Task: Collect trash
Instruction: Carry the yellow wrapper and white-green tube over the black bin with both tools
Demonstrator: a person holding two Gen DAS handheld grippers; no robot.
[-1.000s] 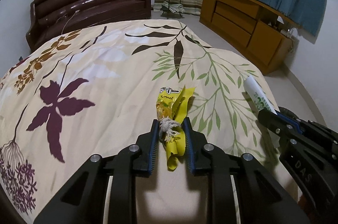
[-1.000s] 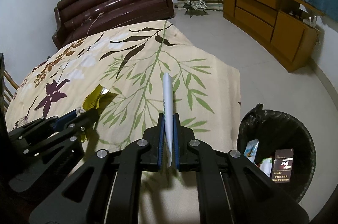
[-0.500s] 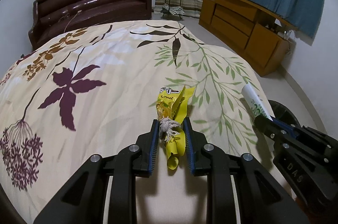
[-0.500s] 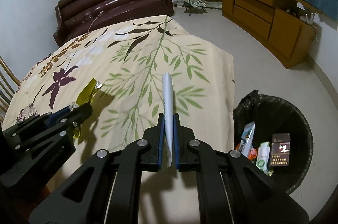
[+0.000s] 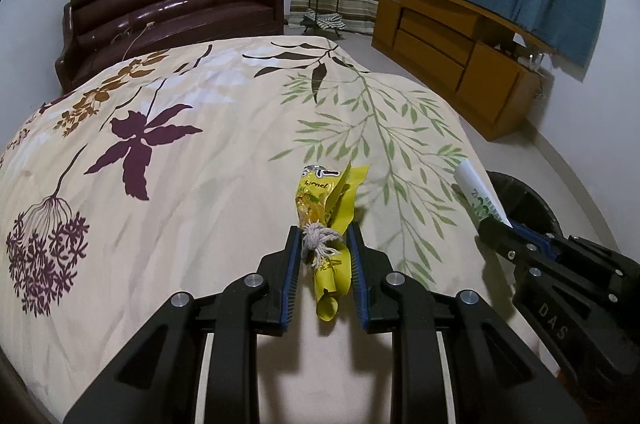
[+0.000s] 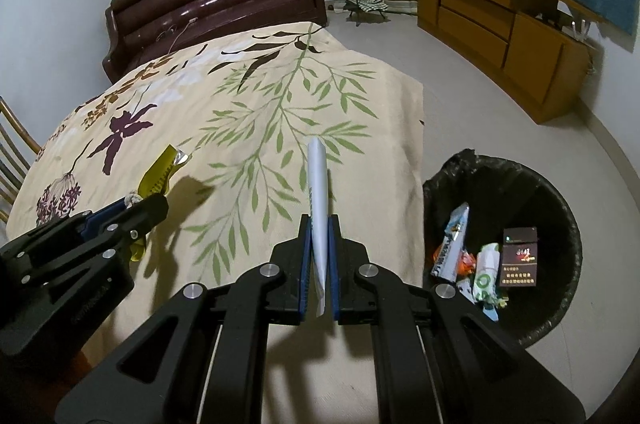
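Both views have shifted rightward over the last second: the black-lined bin [image 6: 504, 248] now fills more of the lower right of the right wrist frame, and its contents (a dark carton, wrappers) show more fully.

Left gripper [image 5: 323, 244]: jaws narrow, clamped on a crumpled yellow snack wrapper [image 5: 330, 224] with a bit of knotted string [image 5: 316, 238] caught against it. Wrapper runs lengthwise between the pads; upper end sticks out forward toward frame centre, lower tail hangs behind the tips. Held clear of the floral bedspread [image 5: 180, 163], which spreads across the middle of the frame.

Right gripper [image 6: 318, 236]: jaws nearly closed on a flattened white tube [image 6: 318, 183], green print on it in the left view, probably toothpaste, though the label is too small to read. Tube stands edge-on between the pads and points toward upper centre.

Judgement: both items are gripped mid-length so they carry without slipping. Bin sits on the floor just beside the bed's edge, to the right of the right jaws, not yet beneath them. Each load needs carrying over the rim before release.
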